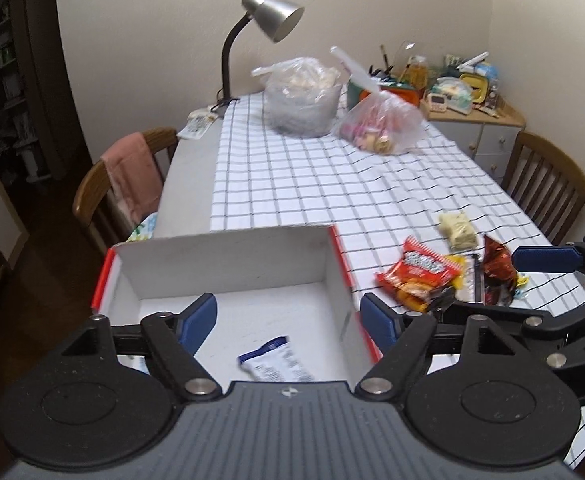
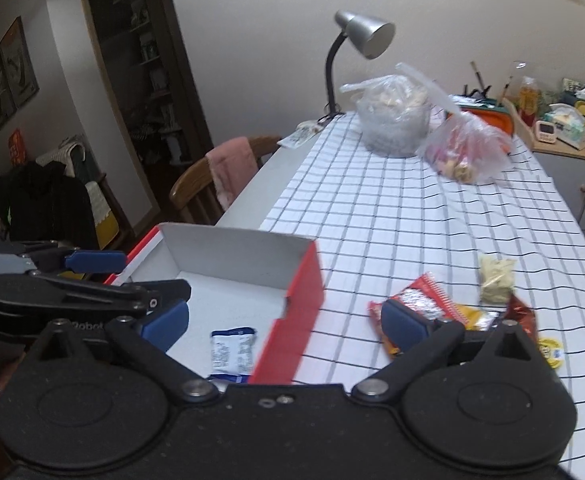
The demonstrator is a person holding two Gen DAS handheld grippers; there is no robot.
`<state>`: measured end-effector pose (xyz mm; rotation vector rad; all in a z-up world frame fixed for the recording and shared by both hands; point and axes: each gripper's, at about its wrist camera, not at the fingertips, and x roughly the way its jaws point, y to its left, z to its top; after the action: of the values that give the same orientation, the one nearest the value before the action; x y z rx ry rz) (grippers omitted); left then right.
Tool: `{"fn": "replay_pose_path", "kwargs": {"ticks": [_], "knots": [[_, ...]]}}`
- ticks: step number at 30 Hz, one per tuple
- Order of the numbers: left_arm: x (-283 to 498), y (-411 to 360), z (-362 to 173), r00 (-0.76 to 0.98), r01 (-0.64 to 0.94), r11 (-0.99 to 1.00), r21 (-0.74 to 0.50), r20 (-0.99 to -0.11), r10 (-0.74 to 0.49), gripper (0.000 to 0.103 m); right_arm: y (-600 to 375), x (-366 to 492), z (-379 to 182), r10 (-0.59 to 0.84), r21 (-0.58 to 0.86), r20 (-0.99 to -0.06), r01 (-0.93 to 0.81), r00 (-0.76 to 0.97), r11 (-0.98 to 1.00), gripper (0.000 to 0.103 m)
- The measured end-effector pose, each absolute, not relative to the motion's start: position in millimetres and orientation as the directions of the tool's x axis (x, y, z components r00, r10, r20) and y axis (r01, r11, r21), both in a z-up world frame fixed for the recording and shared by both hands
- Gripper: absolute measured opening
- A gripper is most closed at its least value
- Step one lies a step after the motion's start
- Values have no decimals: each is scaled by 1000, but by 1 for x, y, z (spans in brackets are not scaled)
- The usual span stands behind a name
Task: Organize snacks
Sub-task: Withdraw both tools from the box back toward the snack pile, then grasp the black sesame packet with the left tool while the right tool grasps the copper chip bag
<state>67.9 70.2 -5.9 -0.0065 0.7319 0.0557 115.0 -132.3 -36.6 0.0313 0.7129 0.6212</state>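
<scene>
**Both tongs open above box and loose snacks**

On the left of the tabletop (image 1: 292,184), covered by a checked cloth, stands an open box (image 1: 228,264) with a white interior and red outer walls. One blue-and-white snack packet (image 1: 276,364) lies flat on the box floor. The left tongs (image 1: 292,322) hang over the box with the jaws spread wide; nothing is between the blue pads. The right tongs (image 2: 288,326) stand at full spread, one pad over the box, the other over the loose snacks; they hold nothing. To the right of the box, on the cloth, lie a red packet (image 1: 418,276), a dark red wrapper (image 1: 498,274) and, just beyond them, a pale wrapped snack (image 1: 458,230). At the far end stand a desk lamp (image 1: 268,20), a clear bag (image 1: 302,96) and a pinkish bag (image 1: 384,122), close together
</scene>
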Motion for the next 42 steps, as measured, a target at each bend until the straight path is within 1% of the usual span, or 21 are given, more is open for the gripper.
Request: {"fn": "replay_pose_path", "kwargs": {"ticks": [4,8,18,26,33,37,42], "knots": [[74,47,-8,745,-46,999,-6,-666,30,81,-163,120,-39,535,236,-594,-505,601,830,103],[83,22,-14,731,-33,999,-20,-682,10,81,-197,126,-44,512,225,-603,-486,612,845,103],[116,-43,-42,659,3,998,-56,-751,-44,81,-269,163,-65,423,186,-656,-409,625,893,103],[150,-74,-74,581,-45,996,-82,-813,-41,81,-303,203,-97,386,193,-719,-368,578,910,103],[183,-87,-102,506,-107,989,-101,-862,-33,81,-306,240,-125,380,221,-763,-342,523,914,101],[201,-89,-119,463,-158,981,-114,-886,-28,81,-302,258,-142,377,230,-786,-334,489,914,98],[217,-89,-137,418,-212,968,-134,-908,-34,81,-299,278,-157,376,248,-810,-318,450,915,92]]}}
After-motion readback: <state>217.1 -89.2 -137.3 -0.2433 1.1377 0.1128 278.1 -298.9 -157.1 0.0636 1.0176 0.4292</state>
